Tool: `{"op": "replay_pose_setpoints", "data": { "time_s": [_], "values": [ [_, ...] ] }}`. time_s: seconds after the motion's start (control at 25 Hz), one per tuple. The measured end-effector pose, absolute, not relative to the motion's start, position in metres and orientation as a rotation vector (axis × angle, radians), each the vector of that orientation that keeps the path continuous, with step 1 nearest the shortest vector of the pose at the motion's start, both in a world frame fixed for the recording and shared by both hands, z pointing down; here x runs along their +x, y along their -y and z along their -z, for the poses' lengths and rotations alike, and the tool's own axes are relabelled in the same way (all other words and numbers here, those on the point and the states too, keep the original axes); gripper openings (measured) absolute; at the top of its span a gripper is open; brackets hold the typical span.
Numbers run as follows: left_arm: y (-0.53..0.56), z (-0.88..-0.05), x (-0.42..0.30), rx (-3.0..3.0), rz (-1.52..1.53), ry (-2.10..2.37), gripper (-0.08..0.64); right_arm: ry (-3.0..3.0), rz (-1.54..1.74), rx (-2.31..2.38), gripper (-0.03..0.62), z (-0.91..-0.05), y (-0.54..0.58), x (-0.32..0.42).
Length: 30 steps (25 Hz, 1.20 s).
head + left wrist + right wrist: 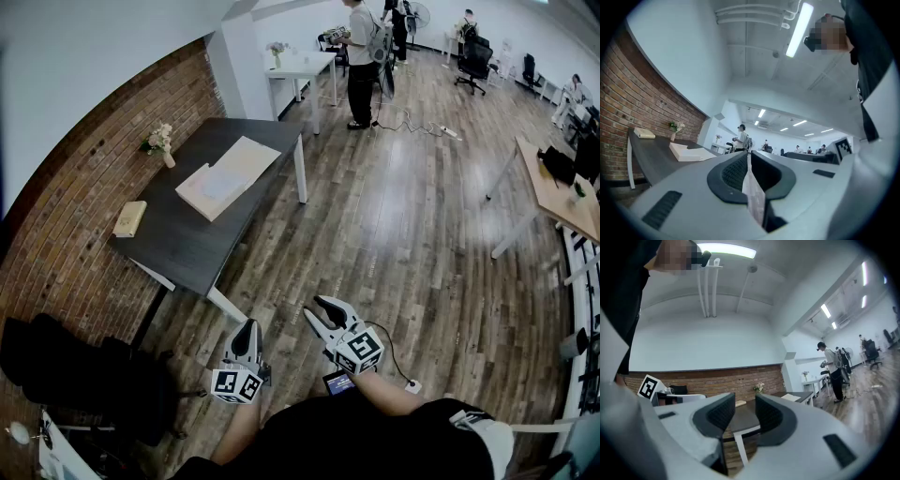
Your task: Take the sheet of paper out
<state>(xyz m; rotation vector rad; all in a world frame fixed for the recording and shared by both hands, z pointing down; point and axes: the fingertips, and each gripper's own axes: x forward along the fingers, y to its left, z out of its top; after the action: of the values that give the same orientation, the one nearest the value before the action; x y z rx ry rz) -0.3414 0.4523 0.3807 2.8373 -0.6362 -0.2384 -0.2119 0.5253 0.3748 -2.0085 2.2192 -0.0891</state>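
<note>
1. Two grippers sit low in the head view, around 6 o'clock, held over the wood floor [394, 234] and pointing roughly level.
2. The left gripper [247, 328] has its jaws pressed together with nothing pinched. Its own view [748, 157] only shows a thin sliver of floor through the seam.
3. The right gripper [317, 307] has its jaws spread wide and empty. Through the gap in its own view [745, 404] you just see the table's edge and a white leg.
4. The sheet of paper [217, 183] lies flat on a tan folder-ish thing [246, 155] on the dark table [187, 239]. That's at about 11 o'clock from the grippers and well apart from both.
5. Also on the table: a small tan book [129, 218] at roughly 8 o'clock from the paper, and a little flower vase [159, 142] at 10 o'clock, by the brick wall [84, 178].
6. Way off at 1 o'clock a person [361, 61] stands beside a white table [300, 67].
</note>
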Motion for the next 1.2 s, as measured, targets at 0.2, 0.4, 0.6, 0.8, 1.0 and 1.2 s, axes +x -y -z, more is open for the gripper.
{"op": "replay_pose_setpoints", "data": {
  "time_s": [0.2, 0.4, 0.6, 0.8, 1.0, 1.2],
  "values": [
    [-0.448, -0.385, -0.39, 2.857, 0.155, 0.731, 0.02, -2.261, 0.088, -2.034, 0.138, -0.383, -0.524, -0.254],
    [-0.445, -0.393, -0.412, 2.812, 0.153, 0.732, 0.02, -2.285, 0.078, -2.04, 0.138, -0.384, -0.522, -0.268],
    [-0.451, -0.391, -0.406, 2.823, 0.164, 0.677, 0.02, -2.272, 0.111, -2.058, 0.138, -0.39, -0.53, -0.268],
    [-0.456, -0.39, -0.404, 2.825, 0.159, 0.695, 0.02, -2.268, 0.11, -2.063, 0.138, -0.391, -0.538, -0.266],
    [-0.458, -0.396, -0.403, 2.809, 0.133, 0.722, 0.02, -2.256, 0.049, -2.047, 0.138, -0.381, -0.547, -0.258],
    [-0.463, -0.403, -0.395, 2.807, 0.105, 0.702, 0.02, -2.229, 0.064, -2.043, 0.139, -0.383, -0.557, -0.246]
  ]
}}
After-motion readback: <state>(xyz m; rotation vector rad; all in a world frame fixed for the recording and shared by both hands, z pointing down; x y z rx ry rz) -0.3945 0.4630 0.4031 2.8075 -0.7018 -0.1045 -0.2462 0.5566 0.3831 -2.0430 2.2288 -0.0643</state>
